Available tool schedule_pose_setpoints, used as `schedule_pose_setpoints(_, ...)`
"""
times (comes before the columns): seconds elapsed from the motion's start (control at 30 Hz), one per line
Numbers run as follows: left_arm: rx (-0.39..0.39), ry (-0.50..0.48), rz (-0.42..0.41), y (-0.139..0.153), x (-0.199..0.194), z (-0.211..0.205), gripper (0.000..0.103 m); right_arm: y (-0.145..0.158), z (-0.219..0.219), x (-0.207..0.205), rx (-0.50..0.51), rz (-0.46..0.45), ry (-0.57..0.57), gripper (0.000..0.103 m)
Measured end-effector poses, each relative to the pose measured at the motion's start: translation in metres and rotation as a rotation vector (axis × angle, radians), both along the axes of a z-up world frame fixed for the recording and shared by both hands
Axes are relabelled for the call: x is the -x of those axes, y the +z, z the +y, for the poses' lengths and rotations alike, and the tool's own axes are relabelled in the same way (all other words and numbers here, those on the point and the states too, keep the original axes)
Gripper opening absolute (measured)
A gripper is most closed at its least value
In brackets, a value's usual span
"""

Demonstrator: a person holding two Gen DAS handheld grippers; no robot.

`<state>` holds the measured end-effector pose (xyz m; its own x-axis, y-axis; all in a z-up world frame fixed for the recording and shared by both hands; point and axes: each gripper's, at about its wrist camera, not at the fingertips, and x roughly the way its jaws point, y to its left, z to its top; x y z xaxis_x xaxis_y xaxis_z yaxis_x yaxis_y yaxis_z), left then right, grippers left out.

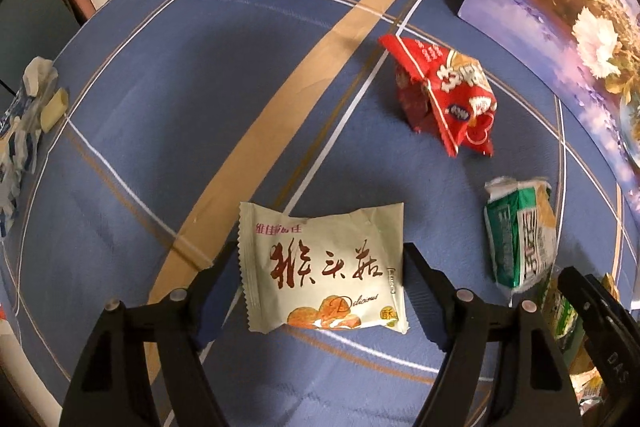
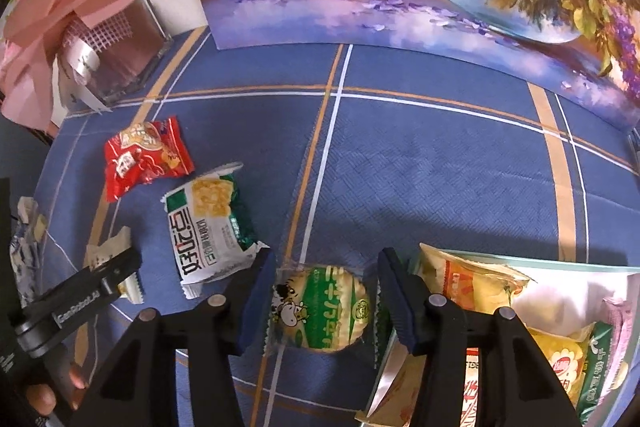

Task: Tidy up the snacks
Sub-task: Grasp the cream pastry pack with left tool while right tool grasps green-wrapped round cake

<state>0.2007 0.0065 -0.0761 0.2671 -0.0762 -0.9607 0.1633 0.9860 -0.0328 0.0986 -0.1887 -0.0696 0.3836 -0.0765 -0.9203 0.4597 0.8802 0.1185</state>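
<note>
My left claw (image 1: 322,281) clasps the cream pack (image 1: 322,269), my right (image 2: 320,301) the round cracker (image 2: 324,307); its slick wrapper may slip before the box (image 2: 560,263) at three o'clock.

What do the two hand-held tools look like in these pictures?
Both tools, left and right, have black plastic fingers with triangular cut-outs and round silver rivets. Dark blue ribbed pads line the fingers. The right view shows white lettering on the left tool's body.

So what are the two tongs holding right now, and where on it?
Left tongs: cream snack packet, gripped across its two side edges. Right tongs: round green rice-cracker packet, pinched at its left and right sides.
</note>
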Motion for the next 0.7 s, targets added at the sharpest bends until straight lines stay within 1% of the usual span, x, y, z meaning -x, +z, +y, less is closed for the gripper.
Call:
schedule_pose_setpoints(0.23,0.015,0.002,0.029,0.002,0.018,0.011,0.079,-0.003,0.022,0.009,-0.013,0.027,0.051,0.056)
schedule_pose_setpoints(0.33,0.016,0.004,0.036,0.002,0.024,0.015,0.079,-0.005,0.032,0.013,-0.039,0.028,0.074,0.056)
schedule_pose_setpoints(0.43,0.017,0.006,0.04,-0.002,0.025,0.021,0.079,-0.008,0.044,0.014,-0.025,0.044,0.097,0.056)
schedule_pose_setpoints(0.6,0.015,0.007,0.044,-0.008,0.028,0.024,0.079,-0.01,0.056,0.018,0.002,0.059,0.095,0.057)
schedule_pose_setpoints(0.67,0.014,0.007,0.046,-0.011,0.023,0.021,0.079,-0.011,0.059,0.02,0.014,0.063,0.094,0.062)
schedule_pose_setpoints(0.7,0.014,0.007,0.048,-0.01,0.032,0.019,0.079,-0.013,0.061,0.017,0.015,0.068,0.095,0.063)
